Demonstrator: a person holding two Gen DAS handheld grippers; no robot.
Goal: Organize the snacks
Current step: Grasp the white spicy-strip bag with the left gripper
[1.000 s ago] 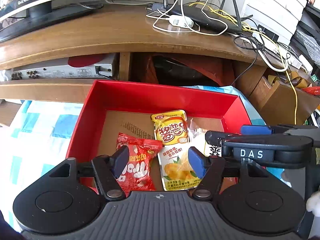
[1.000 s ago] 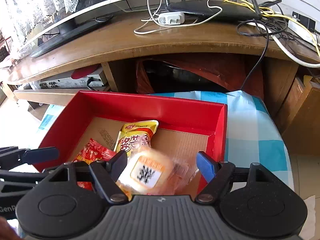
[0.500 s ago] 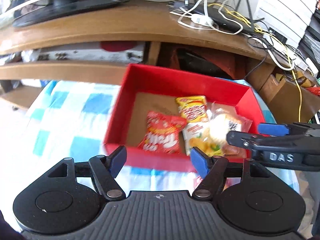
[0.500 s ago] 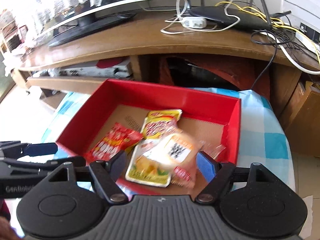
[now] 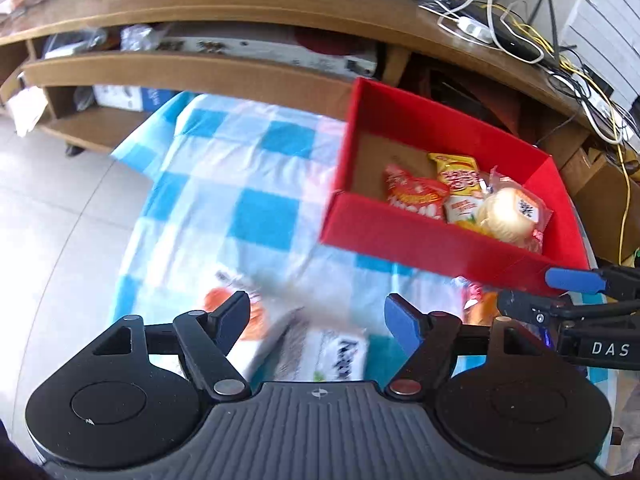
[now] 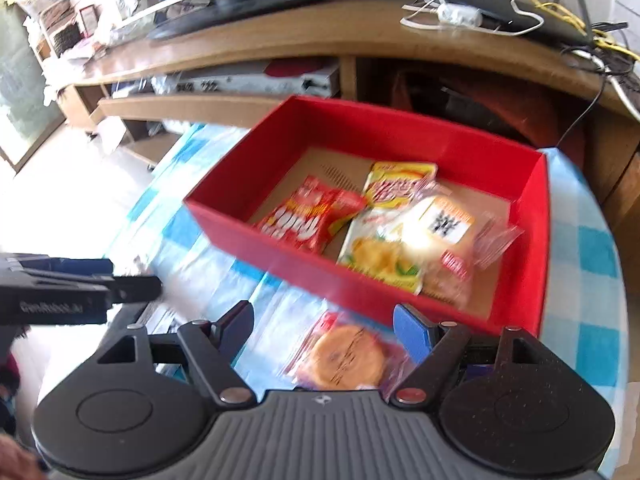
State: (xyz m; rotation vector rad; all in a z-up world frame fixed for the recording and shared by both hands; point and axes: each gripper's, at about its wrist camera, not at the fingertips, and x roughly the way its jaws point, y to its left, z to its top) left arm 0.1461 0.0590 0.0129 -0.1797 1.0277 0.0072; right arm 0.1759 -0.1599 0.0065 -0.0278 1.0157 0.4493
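Observation:
A red box (image 5: 424,240) (image 6: 532,240) on a blue-checked cloth holds a red snack bag (image 6: 308,220), a yellow snack bag (image 6: 384,240) and a clear-wrapped pastry (image 6: 444,224). My right gripper (image 6: 324,320) is open and empty, above a wrapped round cake (image 6: 346,356) lying on the cloth in front of the box. My left gripper (image 5: 318,316) is open and empty, above blurred white snack packets (image 5: 320,352) on the cloth, left of the box.
A wooden TV cabinet (image 5: 240,4) with a monitor, a router and tangled cables (image 6: 520,4) stands behind the box. A lower shelf holds a silver device (image 5: 260,48). Tiled floor (image 5: 48,220) lies left of the cloth-covered table.
Both grippers have pulled back and up from the box. The right one let go of the wrapped pastry, which now lies in the box. The left view swung left over the cloth.

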